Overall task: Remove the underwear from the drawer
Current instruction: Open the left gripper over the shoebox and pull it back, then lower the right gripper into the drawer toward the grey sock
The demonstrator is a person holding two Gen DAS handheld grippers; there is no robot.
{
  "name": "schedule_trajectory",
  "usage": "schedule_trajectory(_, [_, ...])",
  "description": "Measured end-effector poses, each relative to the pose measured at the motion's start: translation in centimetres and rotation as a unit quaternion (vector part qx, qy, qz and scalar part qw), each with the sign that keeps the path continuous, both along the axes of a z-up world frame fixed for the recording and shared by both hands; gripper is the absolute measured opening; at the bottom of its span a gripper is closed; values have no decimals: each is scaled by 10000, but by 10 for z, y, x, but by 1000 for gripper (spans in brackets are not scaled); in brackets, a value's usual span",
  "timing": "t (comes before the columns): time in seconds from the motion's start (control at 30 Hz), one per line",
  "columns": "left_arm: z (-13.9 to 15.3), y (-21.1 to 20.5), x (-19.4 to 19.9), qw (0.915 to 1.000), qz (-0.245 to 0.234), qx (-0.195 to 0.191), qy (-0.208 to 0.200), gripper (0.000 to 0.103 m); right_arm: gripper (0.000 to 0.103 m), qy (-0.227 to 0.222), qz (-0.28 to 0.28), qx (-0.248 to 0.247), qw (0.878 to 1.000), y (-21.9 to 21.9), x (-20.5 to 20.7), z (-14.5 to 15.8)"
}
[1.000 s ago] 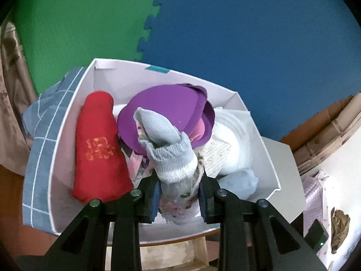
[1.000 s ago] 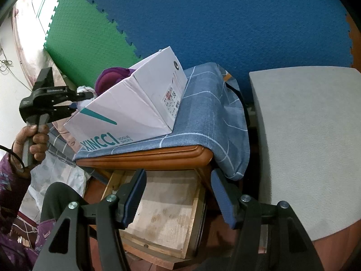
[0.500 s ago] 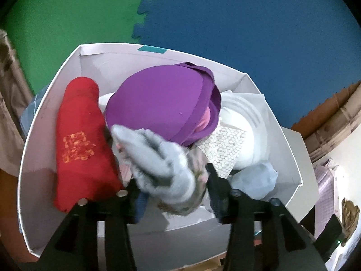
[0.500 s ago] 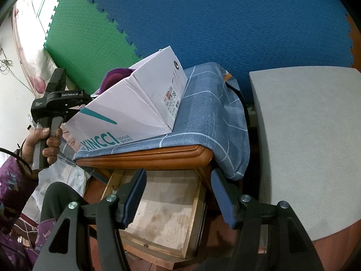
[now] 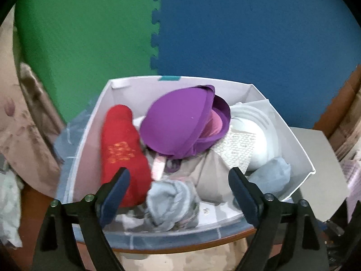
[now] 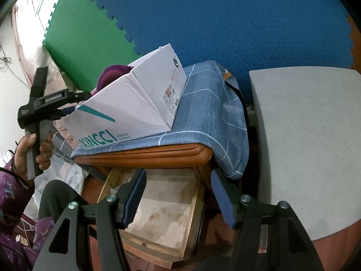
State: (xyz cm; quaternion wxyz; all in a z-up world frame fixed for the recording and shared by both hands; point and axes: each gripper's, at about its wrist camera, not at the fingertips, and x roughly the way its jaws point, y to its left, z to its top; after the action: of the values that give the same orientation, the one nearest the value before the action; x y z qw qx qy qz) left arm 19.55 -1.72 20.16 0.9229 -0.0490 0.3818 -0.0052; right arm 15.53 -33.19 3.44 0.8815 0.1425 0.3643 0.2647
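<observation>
My left gripper [image 5: 178, 174] hangs over the near end of a white shoe box [image 5: 135, 83], its jaws opening. A grey sock-and-floral bundle [image 5: 171, 203] lies loose in the box below them, and the pads do not touch it. The box also holds a purple bra [image 5: 178, 122], a red roll [image 5: 119, 140], white garments [image 5: 259, 135] and a pale blue piece [image 5: 270, 174]. My right gripper [image 6: 178, 176] stands open and empty over the pulled-out wooden drawer [image 6: 167, 214], whose bare bottom shows.
The box [image 6: 126, 113] sits on a blue checked cloth [image 6: 209, 103] draped over an orange-brown wooden top [image 6: 140, 155]. A grey padded surface [image 6: 304, 135] lies to the right. A person's hand [image 6: 29, 149] holds the left tool at far left. Green and blue foam mats cover the wall.
The left jaws have spread wide and let go of the grey bundle, which dropped into the box's near end. The left gripper shifted and rolled a little. The right gripper has not moved.
</observation>
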Motion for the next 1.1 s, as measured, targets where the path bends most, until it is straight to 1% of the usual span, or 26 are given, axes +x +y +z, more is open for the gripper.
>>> schedule_trajectory(0.03, [3, 0, -5, 9999, 52, 113, -77, 94, 61, -1, -1, -29, 10000, 1, 0, 0])
schedule_trajectory(0.07, [6, -3, -10, 9997, 76, 188, -148, 96, 61, -3, 3, -77, 10000, 3, 0, 0])
schedule_trajectory(0.17, [13, -2, -20, 9987, 86, 361, -344, 98, 61, -14, 31, -271, 9996, 9, 0, 0])
schedule_trajectory(0.27, [18, -3, -30, 9976, 95, 515, -445, 99, 61, -27, 79, -528, 9986, 17, -1, -1])
schedule_trajectory(0.53, [19, 5, -43, 9966, 147, 627, -508, 100, 61, -104, 326, -1300, 9909, 46, -7, -4])
schedule_trajectory(0.7, [15, 18, -48, 9968, 236, 583, -492, 100, 61, -125, 524, -1706, 9839, 65, -12, -6])
schedule_trajectory(0.83, [12, 29, -51, 9967, 322, 570, -490, 100, 61, -185, 899, -2068, 9741, 89, -18, -10])
schedule_trajectory(0.93, [8, 35, -53, 9963, 379, 607, -475, 100, 61, -170, 1320, -2123, 9681, 113, -24, -15])
schedule_trajectory(1.0, [5, 40, -54, 9962, 415, 618, -450, 100, 61, -181, 1650, -2203, 9612, 134, -29, -21])
schedule_trajectory(1.1, [0, 50, -56, 9960, 477, 628, -417, 101, 61, -245, 2148, -2392, 9466, 167, -38, -29])
